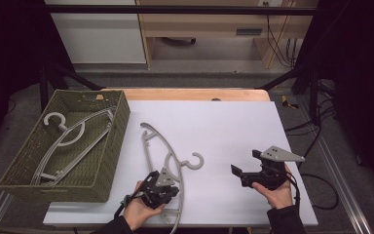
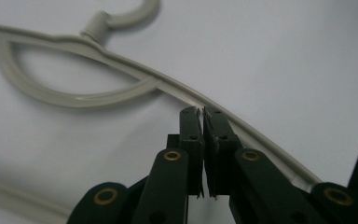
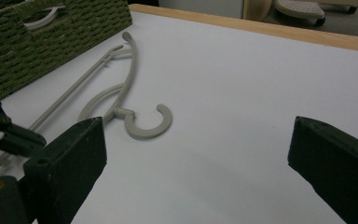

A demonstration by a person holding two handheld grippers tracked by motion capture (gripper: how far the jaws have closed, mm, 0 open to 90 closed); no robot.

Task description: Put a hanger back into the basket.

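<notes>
The left gripper (image 1: 161, 186) sits nearest the camera, at the near edge of the worktop (image 1: 233, 122), held in the person's left hand (image 1: 139, 209). In the left gripper view its jaws stand pressed together with nothing between them, their tips just short of the shoulder arm of the grey hanger (image 2: 121, 60), which passes right behind them. That hanger (image 1: 168, 158) lies flat on the white sheet, left of the middle, its hook (image 1: 195, 161) curling toward the right edge and one end reaching the near edge beside the left gripper.

The right gripper (image 1: 246, 173) is held near the near right corner, its jaws wide apart and empty, pointing toward the hook (image 3: 147, 123).

The hanger looks like thin moulded plastic: probably light, fairly stiff along its length but apt to flex and spring at the slim lower bar. Its surface seems smooth and rounded, so a pinch on the curved arm could slide or let the piece swing. A likely steadier hold is near the neck, where the hook meets the two arms and the material is thickest; gripped there it should hang more balanced. Lying flat, it offers little height, so the jaws would need to open and straddle the arm close to the sheet.

A woven green basket (image 1: 109, 151) stands along the left edge, with another hanger (image 1: 70, 141) already lying inside.
</notes>
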